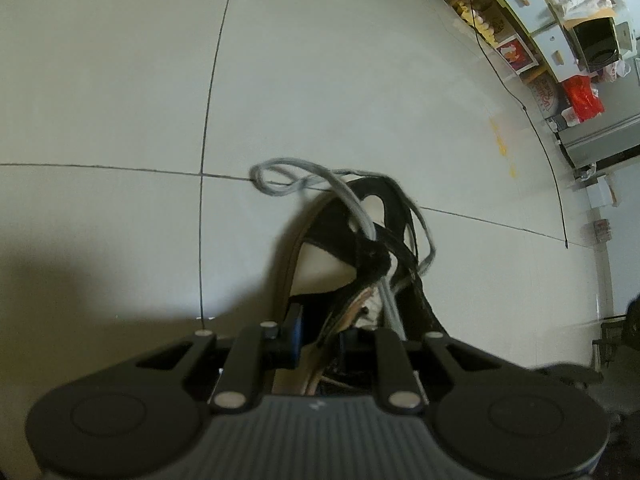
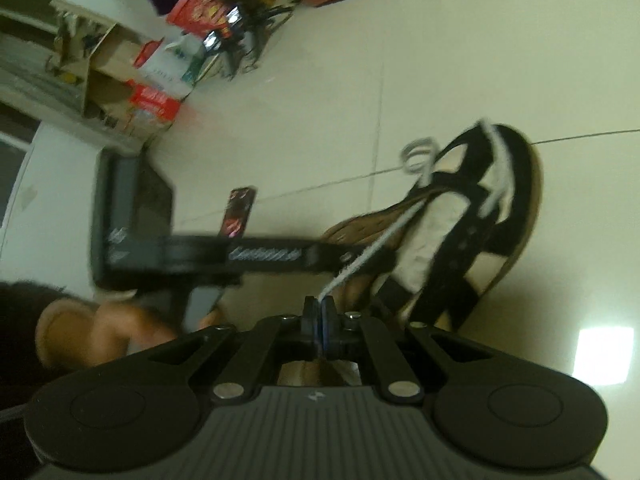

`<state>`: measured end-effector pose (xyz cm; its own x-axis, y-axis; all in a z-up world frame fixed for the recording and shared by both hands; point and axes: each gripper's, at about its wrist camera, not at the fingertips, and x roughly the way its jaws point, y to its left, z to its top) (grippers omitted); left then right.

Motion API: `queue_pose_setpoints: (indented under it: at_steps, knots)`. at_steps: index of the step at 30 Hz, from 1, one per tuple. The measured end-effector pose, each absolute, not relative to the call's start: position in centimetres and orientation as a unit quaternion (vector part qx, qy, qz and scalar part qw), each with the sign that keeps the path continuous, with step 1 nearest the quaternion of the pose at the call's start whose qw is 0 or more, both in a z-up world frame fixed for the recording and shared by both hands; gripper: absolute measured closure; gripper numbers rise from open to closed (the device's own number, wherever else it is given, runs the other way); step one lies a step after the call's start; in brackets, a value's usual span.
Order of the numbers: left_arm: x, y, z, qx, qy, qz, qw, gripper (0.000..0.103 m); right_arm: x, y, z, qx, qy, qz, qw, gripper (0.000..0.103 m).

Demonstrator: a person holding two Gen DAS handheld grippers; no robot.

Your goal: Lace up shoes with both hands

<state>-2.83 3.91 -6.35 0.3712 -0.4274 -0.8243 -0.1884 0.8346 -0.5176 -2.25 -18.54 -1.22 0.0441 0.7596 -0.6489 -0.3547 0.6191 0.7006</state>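
Note:
A black and white shoe (image 1: 340, 240) with a tan sole lies on the tiled floor, its toe pointing away. My left gripper (image 1: 320, 336) is shut on the tan-lined edge of the shoe's opening. In the right wrist view the same shoe (image 2: 460, 220) sits at centre right, and the left gripper (image 2: 336, 257) reaches it from the left, with a hand (image 2: 100, 328) behind it. My right gripper (image 2: 319, 306) is shut on the end of the white lace (image 2: 372, 248), which runs taut up to the eyelets. Loose lace loops (image 1: 280, 180) rest beside the toe.
Cardboard and red boxes (image 2: 152, 76) pile up at the far left of the right wrist view. A dark flat packet (image 2: 240, 216) lies on the floor near the shoe. Shelves with clutter (image 1: 560, 40) and a black cable (image 1: 540, 140) line the right side.

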Motion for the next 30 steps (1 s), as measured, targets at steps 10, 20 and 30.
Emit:
queue_pose_setpoints:
  at_steps: [10,20,30]
  knots:
    - [-2.7,4.2,-6.4,-0.281,0.557,-0.079,0.778,0.086,-6.0,-18.0,0.3,0.150,0.570,0.448,0.672,0.100]
    - [-2.6,4.0,-6.5,-0.282,0.558,-0.079,0.777,0.086,-11.5,-12.9,0.4,0.082,0.590,0.541,0.594,0.100]
    - [-2.3,4.1,-6.6,-0.288,0.560,-0.082,0.772,0.086,-16.3,-9.9,-1.4,0.067,0.628,0.582,0.512,0.100]
